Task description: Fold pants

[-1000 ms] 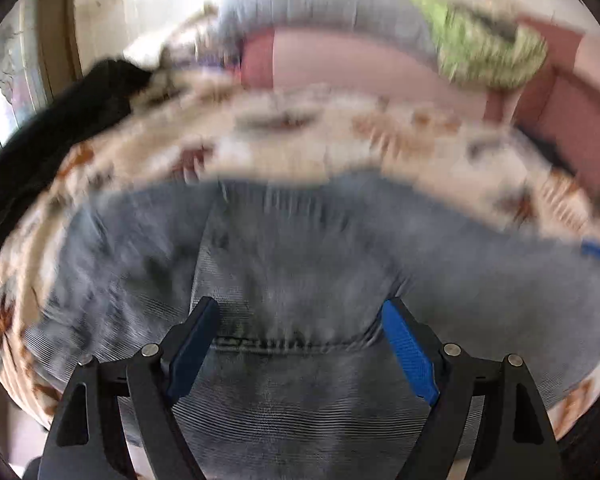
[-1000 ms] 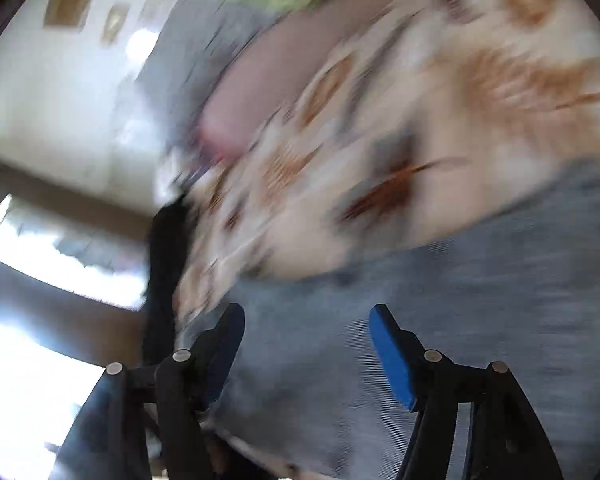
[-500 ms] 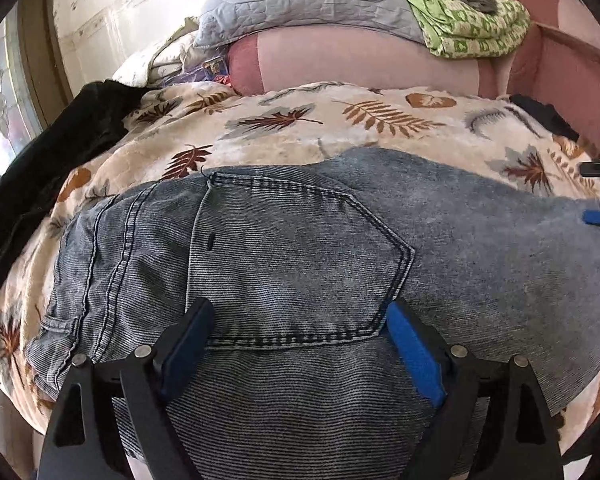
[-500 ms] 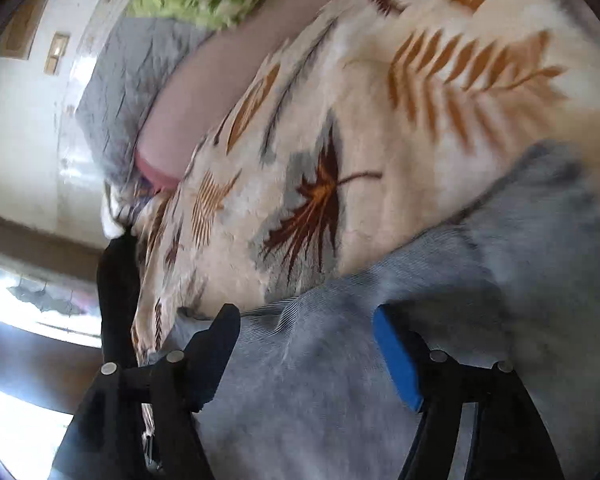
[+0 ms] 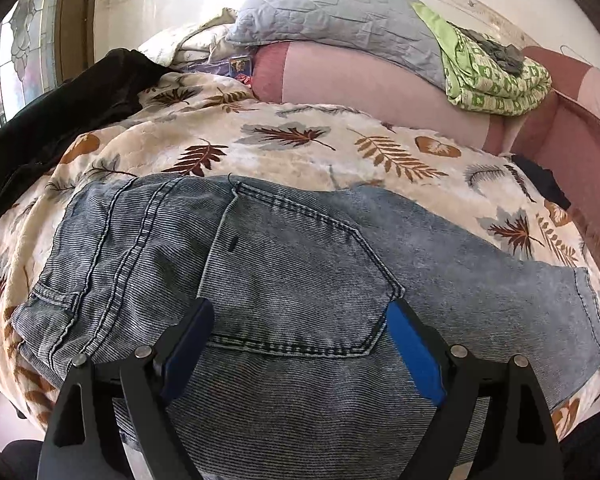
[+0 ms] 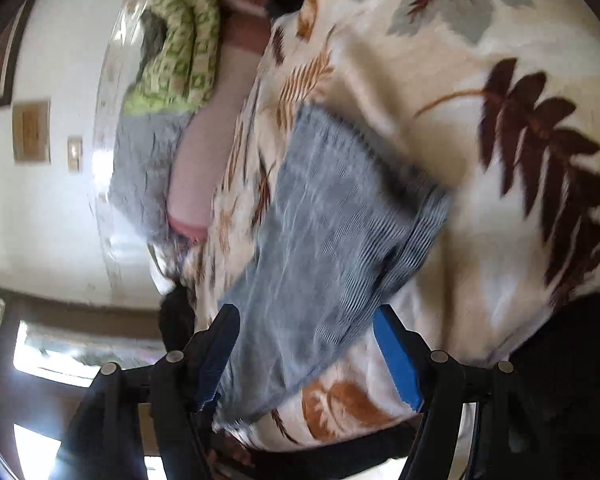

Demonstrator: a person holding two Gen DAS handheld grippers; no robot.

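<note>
Faded blue denim pants (image 5: 284, 264) lie flat on a cream leaf-print blanket (image 5: 300, 148), back pocket up, waistband to the left, hem edge to the right. My left gripper (image 5: 300, 324) is open and empty just above the pocket's lower seam. In the right wrist view, tilted and blurred, the pants (image 6: 324, 232) run away from the camera across the blanket (image 6: 480, 140). My right gripper (image 6: 304, 332) is open and empty, its jaws spread over the near denim edge.
A black garment (image 5: 56, 116) lies at the blanket's left edge. A pink bolster (image 5: 364, 80), a grey quilted pillow (image 5: 336, 20) and a green folded cloth (image 5: 496, 76) are piled at the back. A window (image 5: 16, 64) is at the left.
The left gripper pulled back a little, showing more of the pants and their right hem. The right gripper swung and rolled, now over the denim's edge. Both stayed open.
</note>
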